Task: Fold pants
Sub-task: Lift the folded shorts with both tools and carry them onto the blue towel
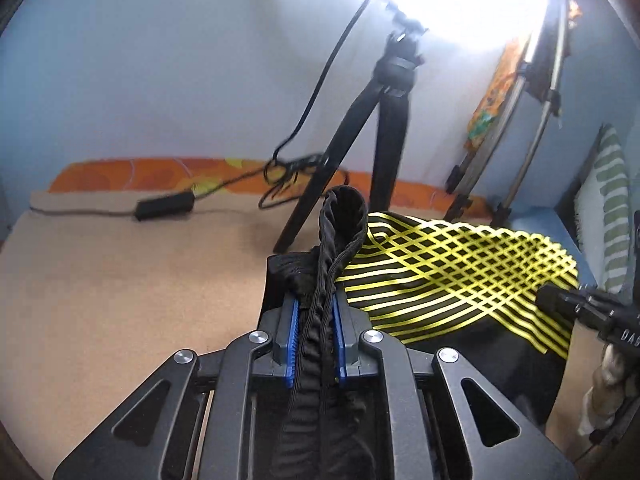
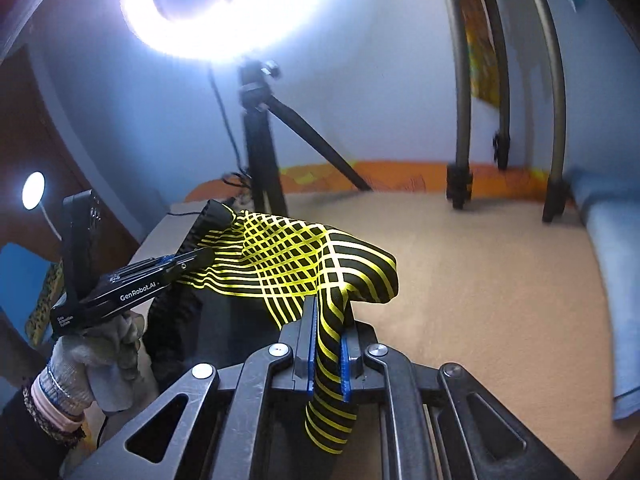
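- Left wrist view: the left gripper (image 1: 314, 334) is nearly closed, its blue pads (image 1: 293, 330) pinching the ribbed black waistband (image 1: 343, 220) of the pants (image 1: 452, 276).
- The waistband rises from the jaws in a loop that points up and away from the camera; the rest of the black-and-yellow cloth spreads from there toward the right edge, so its long axis runs left to right across the view.
- At the right edge the right gripper (image 1: 560, 300) meets the far end of the cloth; white letters "DA" show on its body, the rest cut off.
- Behind the pants stand a black tripod (image 1: 360, 148) under a glaring lamp, a cable (image 1: 320, 92) and a black power brick (image 1: 164, 204) on the tan mat (image 1: 120, 280). An orange patterned strip (image 1: 140, 172) lines the wall foot, and a green-striped cushion (image 1: 610, 200) sits far right.
- Right wrist view: the right gripper (image 2: 328, 350) is almost shut on a yellow-lined fold of the pants (image 2: 304, 260), which hangs through the jaws toward the camera.
- The cloth stretches up and left from these jaws to the left gripper (image 2: 200, 258), raised clear of the mat (image 2: 480, 280).
- The left gripper's side reads "GenRobot.AI"; smaller print below is too small to read. A gloved hand (image 2: 92, 356) holds it.
- A ring light (image 2: 224, 8) on the tripod (image 2: 260, 152) stands behind, grey stand legs (image 2: 464, 120) to the right, a blue cloth (image 2: 612, 280) at the right edge, a small round lamp (image 2: 33, 190) far left.
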Tool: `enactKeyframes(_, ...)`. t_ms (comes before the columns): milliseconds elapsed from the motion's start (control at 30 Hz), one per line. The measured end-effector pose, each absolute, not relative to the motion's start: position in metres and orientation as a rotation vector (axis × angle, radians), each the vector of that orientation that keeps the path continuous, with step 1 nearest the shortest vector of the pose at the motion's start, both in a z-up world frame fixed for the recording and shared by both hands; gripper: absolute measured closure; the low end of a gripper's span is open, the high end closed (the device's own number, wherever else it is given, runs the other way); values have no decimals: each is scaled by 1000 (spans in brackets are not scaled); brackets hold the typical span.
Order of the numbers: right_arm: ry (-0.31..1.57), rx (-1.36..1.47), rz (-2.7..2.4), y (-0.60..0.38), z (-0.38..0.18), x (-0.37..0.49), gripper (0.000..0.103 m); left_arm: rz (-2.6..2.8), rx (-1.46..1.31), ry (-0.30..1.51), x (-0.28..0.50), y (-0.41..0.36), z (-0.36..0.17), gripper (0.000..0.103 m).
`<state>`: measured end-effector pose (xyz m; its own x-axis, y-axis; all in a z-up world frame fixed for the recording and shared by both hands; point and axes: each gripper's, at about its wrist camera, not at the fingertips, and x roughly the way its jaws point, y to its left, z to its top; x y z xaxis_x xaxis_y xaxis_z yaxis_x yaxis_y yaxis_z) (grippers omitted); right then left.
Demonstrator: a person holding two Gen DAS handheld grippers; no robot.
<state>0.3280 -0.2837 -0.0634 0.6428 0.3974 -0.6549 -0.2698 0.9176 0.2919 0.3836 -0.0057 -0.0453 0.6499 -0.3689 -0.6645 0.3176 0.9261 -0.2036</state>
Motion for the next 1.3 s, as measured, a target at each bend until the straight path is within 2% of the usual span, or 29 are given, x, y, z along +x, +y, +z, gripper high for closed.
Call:
enactKeyframes(300, 685, 70, 392, -272, -6, 303, 97, -405, -106, 707, 354, -2, -14, 91)
enactKeyframes(567, 615, -103, 388, -274, 56, 282, 97, -449, -198, 622, 333, -31, 8, 91)
enactKeyframes(1033, 585, -170, 275, -403, 116, 260, 97, -607, -258, 546, 335, -186, 30, 91)
enactKeyframes(1300, 650, -146, 201, -513, 104, 287, 97, -682, -205, 589, 357, -295, 19, 91)
